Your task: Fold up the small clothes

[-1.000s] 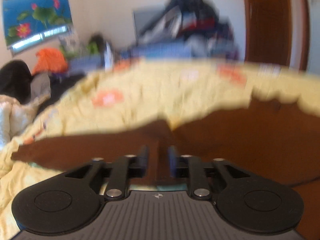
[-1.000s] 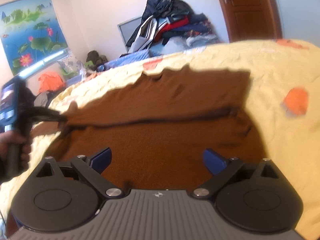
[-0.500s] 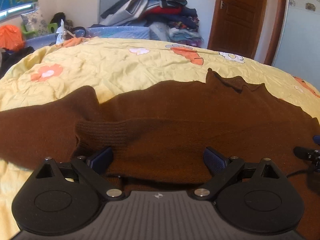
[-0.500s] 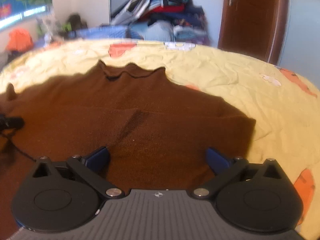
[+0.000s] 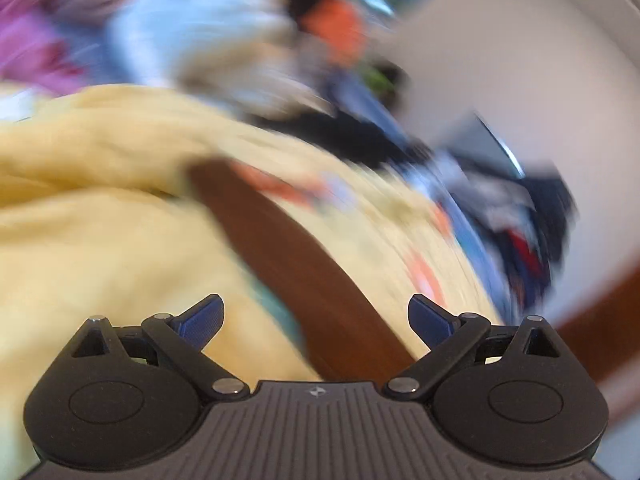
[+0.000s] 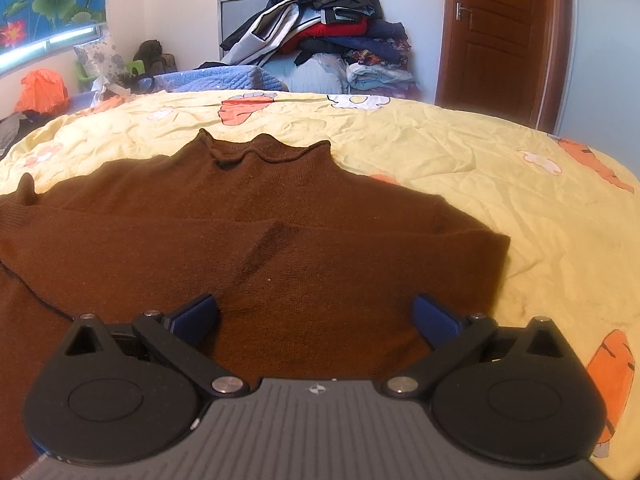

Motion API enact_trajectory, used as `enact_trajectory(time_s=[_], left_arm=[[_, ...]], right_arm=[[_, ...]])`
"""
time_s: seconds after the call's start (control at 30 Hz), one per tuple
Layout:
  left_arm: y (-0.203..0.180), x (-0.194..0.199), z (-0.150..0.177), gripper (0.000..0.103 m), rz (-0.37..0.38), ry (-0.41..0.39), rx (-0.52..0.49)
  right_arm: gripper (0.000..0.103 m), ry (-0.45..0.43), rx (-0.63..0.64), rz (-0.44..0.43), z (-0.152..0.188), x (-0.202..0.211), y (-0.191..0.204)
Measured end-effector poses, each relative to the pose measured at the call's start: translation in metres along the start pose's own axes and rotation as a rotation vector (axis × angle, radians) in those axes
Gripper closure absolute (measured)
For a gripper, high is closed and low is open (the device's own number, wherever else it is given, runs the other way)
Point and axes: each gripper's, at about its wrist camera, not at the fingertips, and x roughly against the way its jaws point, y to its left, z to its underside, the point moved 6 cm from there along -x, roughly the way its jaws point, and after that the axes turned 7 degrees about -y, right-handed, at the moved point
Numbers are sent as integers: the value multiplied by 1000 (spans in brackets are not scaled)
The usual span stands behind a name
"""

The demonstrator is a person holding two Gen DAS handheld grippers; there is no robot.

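Brown sweater (image 6: 256,240) lies flat on the yellow bedsheet (image 6: 500,168), collar toward the clothes pile (image 6: 320,36) by the far wall, right sleeve folded across the chest. Right gripper (image 6: 314,314) hangs over the sweater's near hem, fingers spread wide, nothing betw. them. Left gripper (image 5: 316,320) fingers also wide apart, empty (view badly blurred); a brown strip of the sweater (image 5: 296,264) runs across the sheet (image 5: 100,240) under it.
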Motion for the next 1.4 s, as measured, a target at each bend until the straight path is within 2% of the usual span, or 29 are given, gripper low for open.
enact_trajectory(time_s=[0.07,0.1,0.23,0.27,0.33,0.4,0.5,0.57,0.63,0.7,0.73,0.8,0.9,0.97,1.03,1.07,1.1,1.13,1.2,1.23,1.27,1.3,1.4], left_arm=[[21,-14,-18,4,-22,1,82],[24,-21,-24,4,6,6,106],[17,-38,-32,5,47,14,116],[18,-39,-33,9,56,22,110],[13,-48,-33,29,47,30,92],[14,-60,-30,73,29,86,92],[16,-67,-30,89,-14,87,49],[12,-62,-33,96,-53,53,-6],[-4,-49,-36,97,-70,-7,-89],[-38,-30,-32,98,-32,-63,-210],[-62,-20,-24,98,6,-87,-282],[-117,5,6,98,126,-118,-418],[-199,47,84,98,368,-80,-612],[-238,74,151,97,529,13,-707],[-259,90,225,90,664,194,-816],[-261,96,260,82,699,290,-875],[-259,103,290,70,709,354,-943],[-253,110,312,64,708,378,-1009],[-237,125,329,36,701,327,-1081],[-228,131,327,28,705,288,-1076],[-220,137,322,12,716,254,-1060],[-212,140,317,6,721,222,-1042],[-192,136,307,6,689,194,-1007]], right_arm=[[0,-1,1,2,0,0,1],[0,-1,1,3,0,0,1],[0,1,3,5,0,0,1],[0,1,3,6,0,-1,1],[0,2,3,6,-1,-1,0],[0,2,3,6,-1,-1,0],[0,2,3,6,-1,-1,0],[0,2,4,6,-1,-2,0],[0,1,4,5,-1,-1,0],[0,1,3,6,-1,-2,0],[0,1,3,5,-1,-2,0],[0,0,-1,5,-1,-2,0],[0,-1,-6,4,-1,-1,-1],[0,-3,-11,3,-1,-1,-1],[0,-8,-25,-3,-1,1,-2],[0,-11,-34,-7,-1,1,-3],[0,-15,-45,-12,-1,2,-5],[0,-18,-55,-18,-1,2,-6],[0,-24,-71,-26,-1,4,-8],[0,-26,-78,-31,-1,4,-9],[0,-28,-85,-35,-1,5,-9],[0,-31,-92,-40,-1,5,-10],[0,-33,-104,-45,-2,7,-11]])
